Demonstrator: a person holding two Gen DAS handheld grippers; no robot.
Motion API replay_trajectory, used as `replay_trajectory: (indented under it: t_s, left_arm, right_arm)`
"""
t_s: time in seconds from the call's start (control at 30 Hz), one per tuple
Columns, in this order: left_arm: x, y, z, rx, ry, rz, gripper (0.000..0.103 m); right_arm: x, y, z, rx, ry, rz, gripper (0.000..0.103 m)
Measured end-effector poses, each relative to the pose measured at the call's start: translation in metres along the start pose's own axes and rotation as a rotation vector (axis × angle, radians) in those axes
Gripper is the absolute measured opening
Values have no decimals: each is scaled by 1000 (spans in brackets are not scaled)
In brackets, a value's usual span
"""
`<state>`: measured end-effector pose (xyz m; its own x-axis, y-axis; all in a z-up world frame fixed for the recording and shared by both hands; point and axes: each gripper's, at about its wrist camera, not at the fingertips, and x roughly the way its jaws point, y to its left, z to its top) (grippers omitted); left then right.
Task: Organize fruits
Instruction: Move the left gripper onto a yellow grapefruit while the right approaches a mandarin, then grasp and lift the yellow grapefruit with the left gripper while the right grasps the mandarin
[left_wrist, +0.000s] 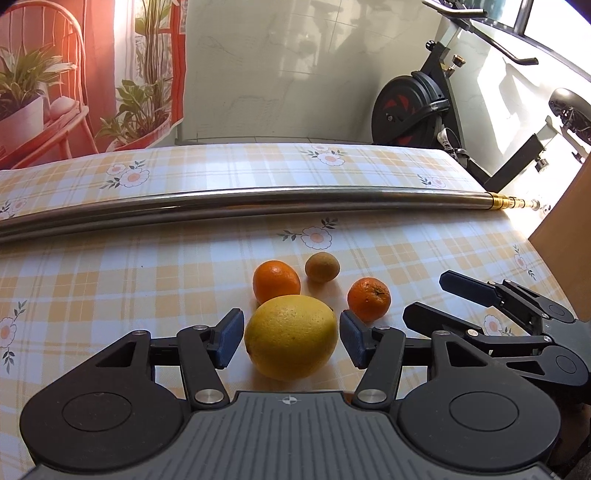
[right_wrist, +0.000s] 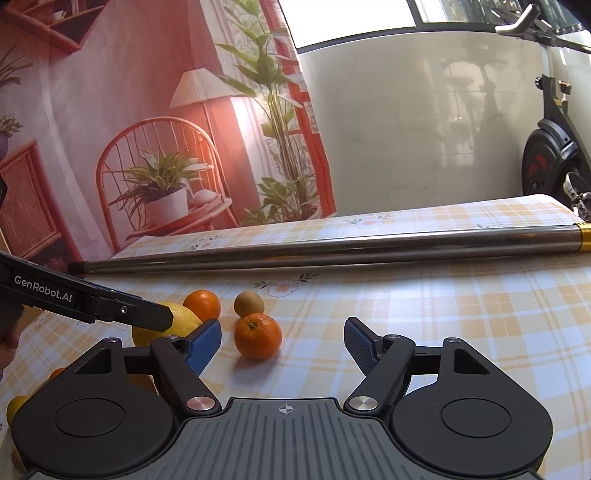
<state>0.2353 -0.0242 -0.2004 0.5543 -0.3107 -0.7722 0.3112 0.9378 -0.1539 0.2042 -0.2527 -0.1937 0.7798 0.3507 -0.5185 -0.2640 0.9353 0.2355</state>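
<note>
Left wrist view: four fruits lie loose on the desk (left_wrist: 110, 280), none visibly sorted yet. The left gripper (left_wrist: 291, 338) has its jaws apart, flanking the lemon (left_wrist: 291, 338) without touching it; a tangerine (left_wrist: 368, 298) sits at two o'clock from the lemon.

Right wrist view: the right gripper (right_wrist: 282, 345) has its jaws wide apart and empty, with the tangerine (right_wrist: 258, 336) just ahead at eleven o'clock.

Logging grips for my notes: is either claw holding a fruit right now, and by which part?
Nothing is held. The left claw brackets the big yellow fruit at its sides, pads clear of it. The right claw is open and empty.
</note>
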Motion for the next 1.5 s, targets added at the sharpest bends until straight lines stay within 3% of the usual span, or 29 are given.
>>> replay_trajectory:
  t_s: [0.47, 0.57, 0.9, 1.07, 1.23, 1.33, 1.5]
  left_arm:
    - [14, 2, 0, -1, 28, -8, 63]
    - [10, -1, -4, 18, 22, 20, 62]
    - [-32, 1, -6, -12, -98, 22, 62]
    - [-46, 3, -10, -73, -132, 1, 61]
    - [-53, -1, -16, -41, -132, 13, 61]
    - [-55, -3, -19, -23, -138, 18, 61]
    - [-61, -3, -23, -14, -147, 7, 61]
  right_arm:
    - [2, -1, 1, 9, 4, -4, 75]
    - [1, -1, 1, 10, 3, -4, 75]
    - [6, 3, 1, -1, 20, -7, 74]
    - [21, 8, 7, -2, 50, 10, 67]
    - [44, 16, 13, 4, 99, 24, 59]
    - [55, 23, 13, -21, 150, 16, 49]
    - [52, 20, 11, 7, 133, 11, 36]
